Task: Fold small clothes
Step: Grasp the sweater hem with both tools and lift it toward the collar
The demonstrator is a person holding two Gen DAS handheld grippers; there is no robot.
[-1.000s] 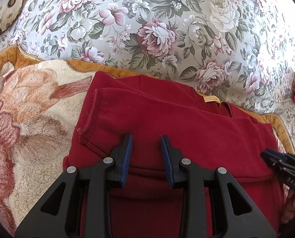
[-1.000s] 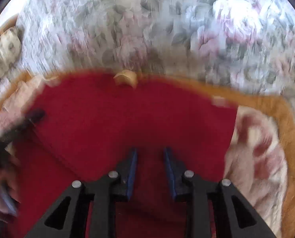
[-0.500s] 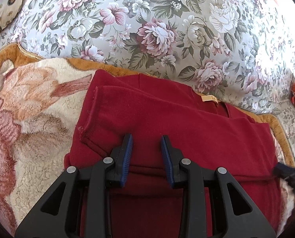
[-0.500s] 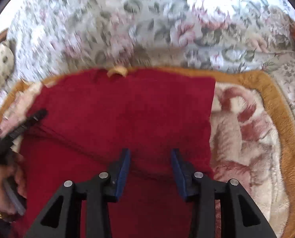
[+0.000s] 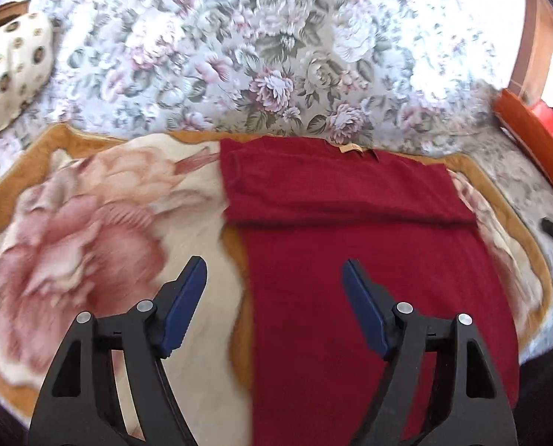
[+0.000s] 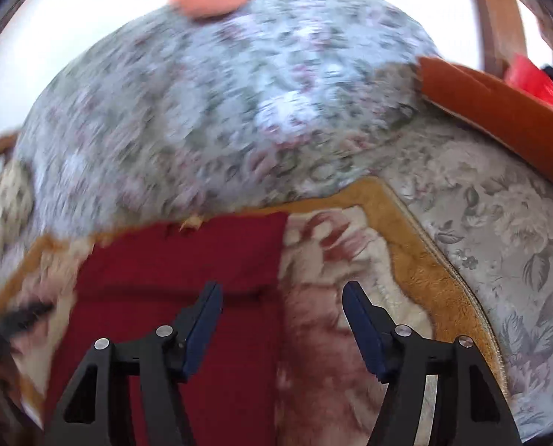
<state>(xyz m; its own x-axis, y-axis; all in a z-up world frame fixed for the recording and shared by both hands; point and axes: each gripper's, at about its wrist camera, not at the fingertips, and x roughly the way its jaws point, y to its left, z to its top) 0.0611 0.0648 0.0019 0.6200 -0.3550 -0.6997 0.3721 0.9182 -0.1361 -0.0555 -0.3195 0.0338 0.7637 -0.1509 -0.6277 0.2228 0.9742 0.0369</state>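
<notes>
Both tools, left (image 5: pixel 272 282) and right (image 6: pixel 282 306), have released the red garment (image 5: pixel 354 204), their jaws opening above it. It lies folded on the fleece blanket (image 5: pixel 90 230), with bare blanket along both side edges.

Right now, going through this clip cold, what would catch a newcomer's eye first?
The dark red garment, its top edge folded over into a flat band, lies on a cream fleece blanket with a big pink flower. Behind it rises a floral sofa back. Both the left gripper and the right gripper hang above it, jaws opening, nothing between them.
</notes>
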